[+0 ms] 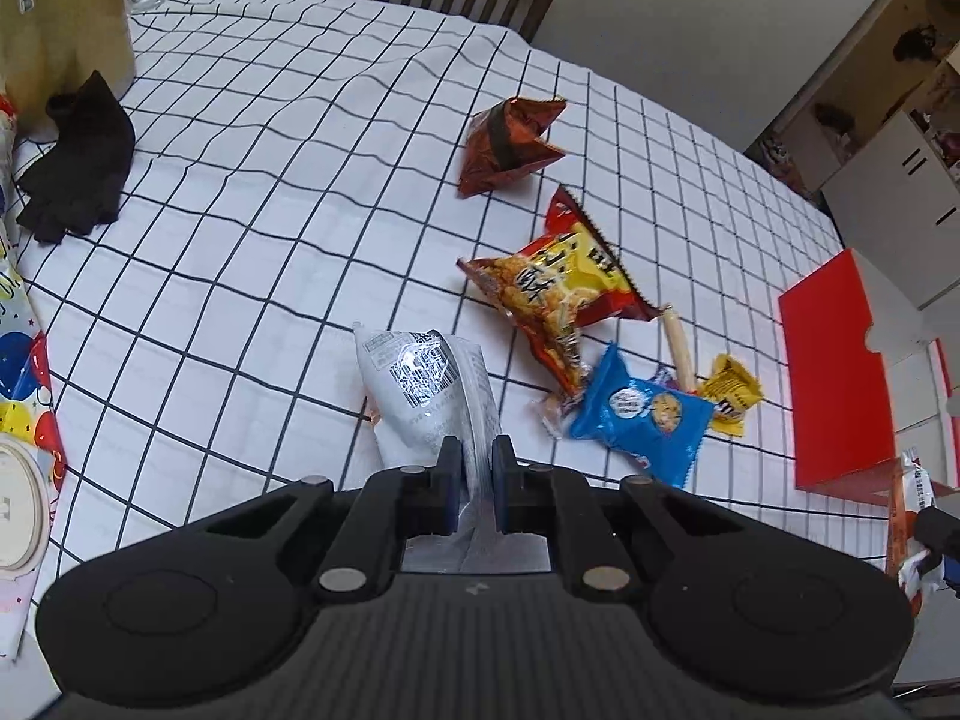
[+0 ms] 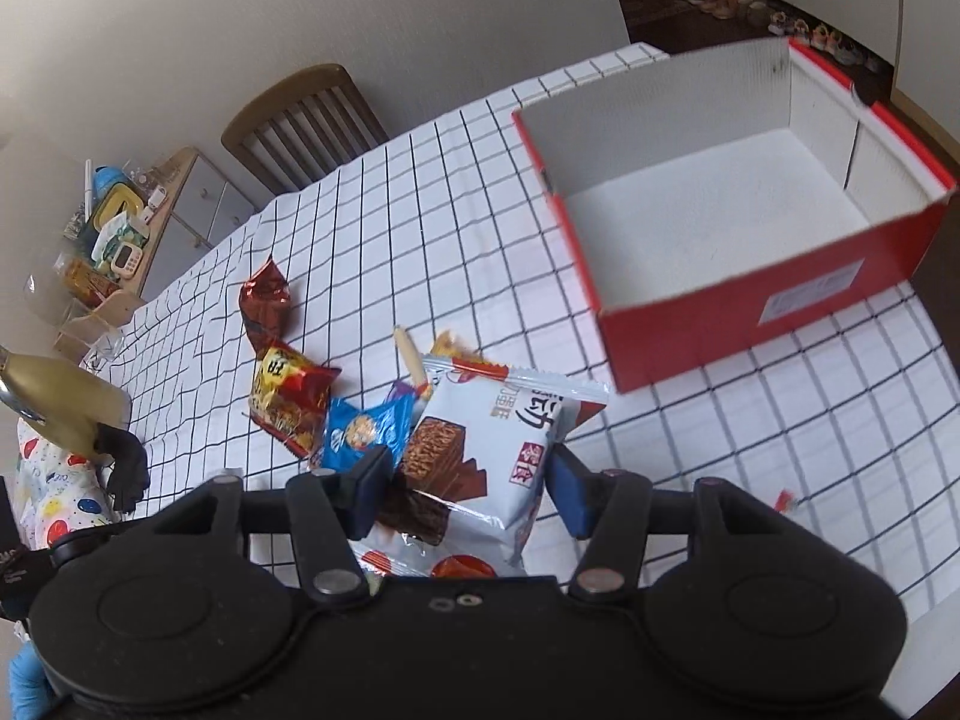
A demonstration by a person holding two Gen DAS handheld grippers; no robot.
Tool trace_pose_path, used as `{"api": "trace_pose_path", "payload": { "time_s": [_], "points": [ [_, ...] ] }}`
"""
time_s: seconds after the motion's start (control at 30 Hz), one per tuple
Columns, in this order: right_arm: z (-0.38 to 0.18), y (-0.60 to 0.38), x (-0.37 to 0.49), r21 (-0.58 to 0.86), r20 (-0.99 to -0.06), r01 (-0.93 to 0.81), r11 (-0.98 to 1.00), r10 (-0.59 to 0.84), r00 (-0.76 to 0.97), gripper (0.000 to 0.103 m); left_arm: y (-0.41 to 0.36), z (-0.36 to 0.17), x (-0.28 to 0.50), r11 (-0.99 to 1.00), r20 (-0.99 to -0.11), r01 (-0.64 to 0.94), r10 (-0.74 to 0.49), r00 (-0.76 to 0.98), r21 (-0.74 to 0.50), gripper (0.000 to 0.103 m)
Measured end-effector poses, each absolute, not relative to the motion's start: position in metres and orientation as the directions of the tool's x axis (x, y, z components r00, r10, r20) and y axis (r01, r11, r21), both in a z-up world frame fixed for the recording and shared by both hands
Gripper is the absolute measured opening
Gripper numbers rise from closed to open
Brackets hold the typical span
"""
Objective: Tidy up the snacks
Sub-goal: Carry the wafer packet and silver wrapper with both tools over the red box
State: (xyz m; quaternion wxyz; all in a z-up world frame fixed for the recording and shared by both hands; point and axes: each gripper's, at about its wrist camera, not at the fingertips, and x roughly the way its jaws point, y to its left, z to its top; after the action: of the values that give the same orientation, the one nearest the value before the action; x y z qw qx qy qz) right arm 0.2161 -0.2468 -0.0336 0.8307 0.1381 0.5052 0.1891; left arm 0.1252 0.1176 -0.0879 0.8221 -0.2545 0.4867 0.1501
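Left wrist view: the left gripper (image 1: 477,471) pinches the back seam of a silver-white snack packet (image 1: 423,399), barcode side up, its far end over the checked tablecloth (image 1: 270,192). Just beyond lie a blue cookie packet (image 1: 639,417), a small yellow packet (image 1: 735,390), a pale stick-shaped snack (image 1: 678,351) and a red-and-yellow chip bag (image 1: 555,294), all in one loose heap. Farther off sits a crumpled dark red bag (image 1: 510,141), apart from the heap. A red box lid (image 1: 837,369) stands at the right, a black glove (image 1: 78,162) far left.

Right wrist view: the right gripper (image 2: 465,489) has its fingers closed against the sides of a pale blue chocolate wafer packet (image 2: 480,450). Past it, the open red box (image 2: 750,294) rests on the cloth with nothing seen inside; a wooden chair (image 2: 306,120) stands beyond the table
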Motion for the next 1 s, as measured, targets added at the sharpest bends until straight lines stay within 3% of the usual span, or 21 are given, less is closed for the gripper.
{"api": "trace_pose_path", "payload": {
  "time_s": [0.47, 1.0],
  "points": [
    [-0.008, -0.292, 0.259, 0.392, -0.759, -0.24, 0.888, 0.46, 0.46, 0.055, 0.042, -0.021, 0.167, 0.874, -0.809, -0.367, -0.05, 0.585, -0.319, 0.01],
    [-0.007, -0.358, 0.327, 0.284, -0.775, -0.322, 0.903, 0.414, 0.477, 0.055, -0.09, 0.003, 0.266, 0.931, -0.763, -0.197, -0.117, 0.635, -0.307, 0.01]
  ]
}}
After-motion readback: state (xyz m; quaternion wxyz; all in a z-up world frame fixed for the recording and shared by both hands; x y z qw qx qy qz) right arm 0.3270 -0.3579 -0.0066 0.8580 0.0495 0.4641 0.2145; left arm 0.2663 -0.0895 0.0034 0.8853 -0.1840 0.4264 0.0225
